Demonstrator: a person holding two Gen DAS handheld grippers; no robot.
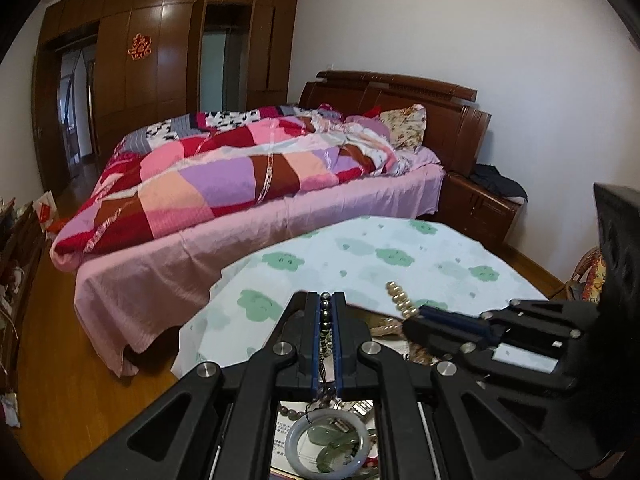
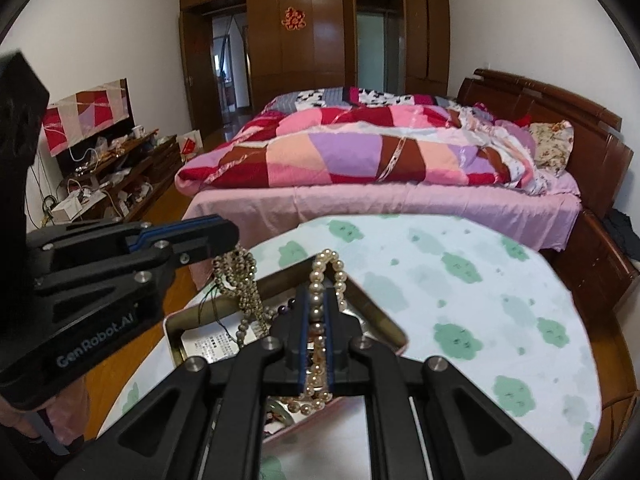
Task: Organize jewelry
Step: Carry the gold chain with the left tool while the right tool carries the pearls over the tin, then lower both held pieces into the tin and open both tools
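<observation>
The left gripper (image 1: 331, 300) jaws are clamped on a dark bead strand (image 1: 326, 330), the right gripper (image 2: 320, 300) jaws on a pearl necklace (image 2: 320, 280), both above the open tin (image 2: 384, 326) near the surface's (image 2: 480, 300) left edge.

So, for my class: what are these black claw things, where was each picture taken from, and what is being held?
Each is a hand-held claw with a camera looking along its two fingers; no robot arm is involved. One picture comes from the left claw, the other from the right claw. Both hang over a table with a cloud-print cloth, where an open tin holds jewelry, including a pale bangle. The left claw is shut on a strand of darker beads. The right claw is shut on a pearl necklace. A bed stands behind.
</observation>
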